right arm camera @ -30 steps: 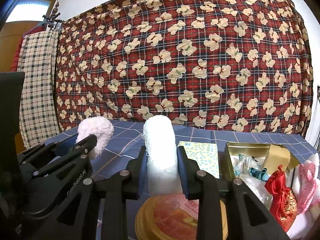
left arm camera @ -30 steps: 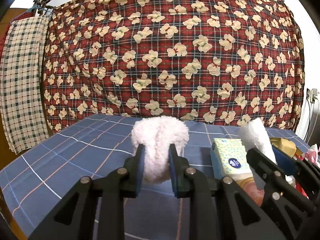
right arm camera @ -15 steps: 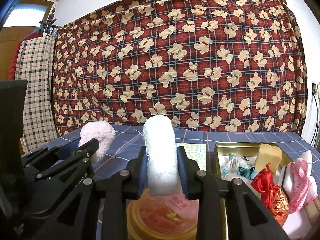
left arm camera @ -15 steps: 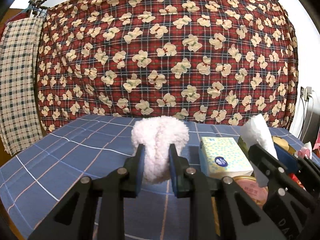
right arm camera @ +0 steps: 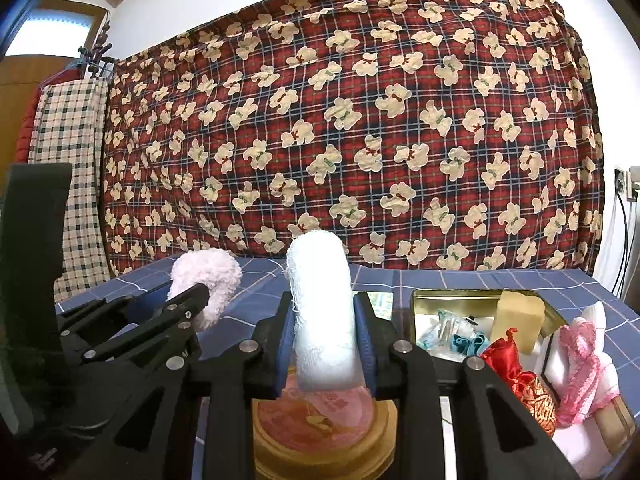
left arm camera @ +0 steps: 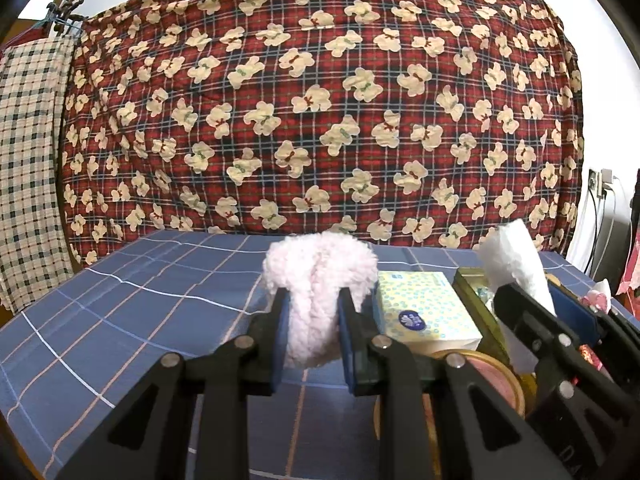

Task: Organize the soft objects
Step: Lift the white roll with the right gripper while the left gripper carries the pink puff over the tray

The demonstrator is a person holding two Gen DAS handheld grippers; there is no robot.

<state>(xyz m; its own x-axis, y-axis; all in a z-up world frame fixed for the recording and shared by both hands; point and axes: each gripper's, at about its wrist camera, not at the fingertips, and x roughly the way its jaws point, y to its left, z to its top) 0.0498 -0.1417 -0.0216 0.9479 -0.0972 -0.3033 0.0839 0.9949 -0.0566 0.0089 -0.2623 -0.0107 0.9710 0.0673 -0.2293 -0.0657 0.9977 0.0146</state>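
- Blue checked tablecloth [left arm camera: 132, 300]: bare stretch ahead and left of the left gripper [left arm camera: 312, 320]; far edge meets the red bear-print hanging [left arm camera: 320, 120].
- Right side crowded: tissue box [left arm camera: 424, 312], gold tin [right arm camera: 452, 300], round lid [right arm camera: 320, 424].
- Left gripper clamped on pink fluffy piece [left arm camera: 320, 280], fleecy, bulging above the jaws.
- Right gripper [right arm camera: 324, 340] clamped on white gauze roll [right arm camera: 322, 304], upright, frayed, above the lid.

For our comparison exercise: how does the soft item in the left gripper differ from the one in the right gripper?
The pink fluffy piece in the left gripper is fuzzy and bulges wide; the white gauze roll in the right gripper is mesh-textured, narrower and taller. Both are soft, upright and clamped.
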